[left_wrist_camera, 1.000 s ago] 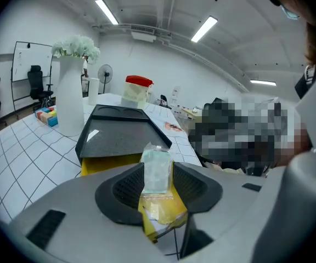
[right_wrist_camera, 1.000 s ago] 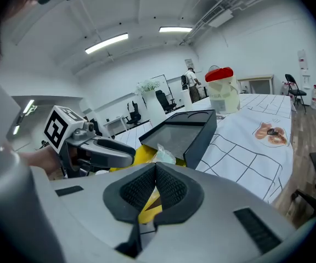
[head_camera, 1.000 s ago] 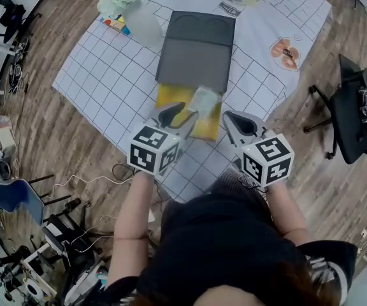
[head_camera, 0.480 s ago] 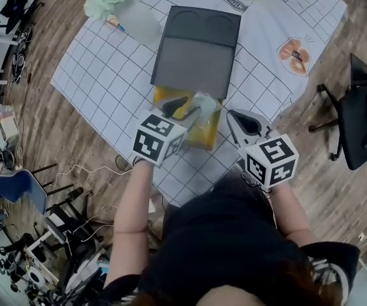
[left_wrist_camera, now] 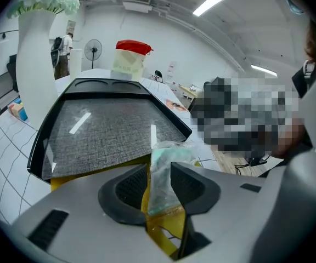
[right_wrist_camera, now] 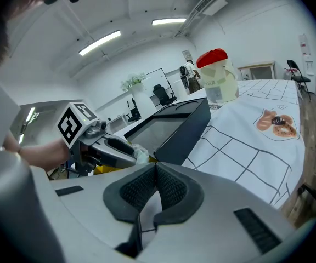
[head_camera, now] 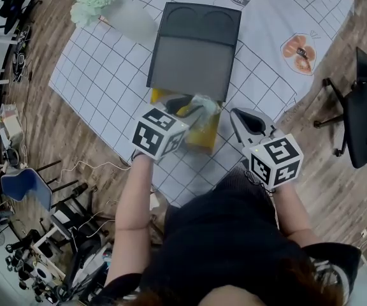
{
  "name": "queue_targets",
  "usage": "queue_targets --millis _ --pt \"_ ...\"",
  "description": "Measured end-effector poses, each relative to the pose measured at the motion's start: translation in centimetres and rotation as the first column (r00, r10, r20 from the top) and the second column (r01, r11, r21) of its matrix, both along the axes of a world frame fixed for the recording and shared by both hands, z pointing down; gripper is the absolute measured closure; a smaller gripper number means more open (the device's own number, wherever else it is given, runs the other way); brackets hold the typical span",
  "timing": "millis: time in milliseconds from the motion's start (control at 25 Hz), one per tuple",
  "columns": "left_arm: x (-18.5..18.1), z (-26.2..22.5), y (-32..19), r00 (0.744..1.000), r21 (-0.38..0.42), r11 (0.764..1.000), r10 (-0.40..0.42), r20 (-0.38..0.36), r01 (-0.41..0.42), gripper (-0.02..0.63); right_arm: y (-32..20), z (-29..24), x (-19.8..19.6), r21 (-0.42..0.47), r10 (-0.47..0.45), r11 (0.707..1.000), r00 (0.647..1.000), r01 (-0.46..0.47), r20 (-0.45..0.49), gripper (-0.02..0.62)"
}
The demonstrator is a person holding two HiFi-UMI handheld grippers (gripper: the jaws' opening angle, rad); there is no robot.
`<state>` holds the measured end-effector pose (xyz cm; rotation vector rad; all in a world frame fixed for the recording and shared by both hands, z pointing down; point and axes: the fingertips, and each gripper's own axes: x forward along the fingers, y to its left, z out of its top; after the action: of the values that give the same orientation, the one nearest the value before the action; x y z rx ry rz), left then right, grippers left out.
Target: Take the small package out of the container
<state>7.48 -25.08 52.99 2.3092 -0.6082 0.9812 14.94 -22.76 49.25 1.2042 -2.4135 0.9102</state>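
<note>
A small clear package (head_camera: 204, 102) with pale teal contents stands upright in the yellow container (head_camera: 204, 138), at the near edge of the dark grey lid (head_camera: 193, 56) that covers most of it. My left gripper (head_camera: 187, 107) reaches over the container and its jaws are closing on the package (left_wrist_camera: 163, 174), whose sides touch both pads. The yellow wall (left_wrist_camera: 166, 232) shows below the jaws. My right gripper (head_camera: 244, 121) hovers to the right of the container, shut with nothing between its pads (right_wrist_camera: 171, 188). From that side the left gripper (right_wrist_camera: 108, 147) and package (right_wrist_camera: 140, 155) are visible.
A white checked cloth (head_camera: 100, 88) covers the table. A white vase (head_camera: 129, 18) with pale green flowers stands at the back left. A jar with a red lid (right_wrist_camera: 218, 75) stands at the far edge. A food picture (head_camera: 300, 48) lies at the right. A black chair (head_camera: 365, 113) stands beside the table.
My left gripper has moved forward over the yellow container until the package sits between its jaws, and the jaws have narrowed on it. The right gripper has hardly moved.
</note>
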Motion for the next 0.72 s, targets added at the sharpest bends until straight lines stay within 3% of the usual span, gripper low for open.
queue_targets --millis 520,720 --pt "-0.6 -0.4 1.0 0.999 0.028 0.999 0.04 -0.005 -0.04 0.538 0.3 -0.1 -0.5 0.005 0.009 1.0 1.0 -0.009 -0.005 0.58" --pt "-1.2 -1.6 1.6 0.999 0.07 0.997 0.026 -0.041 -0.023 0.554 1.0 -0.6 -1.3 0.019 0.002 1.0 1.0 -0.002 -0.013 0.58"
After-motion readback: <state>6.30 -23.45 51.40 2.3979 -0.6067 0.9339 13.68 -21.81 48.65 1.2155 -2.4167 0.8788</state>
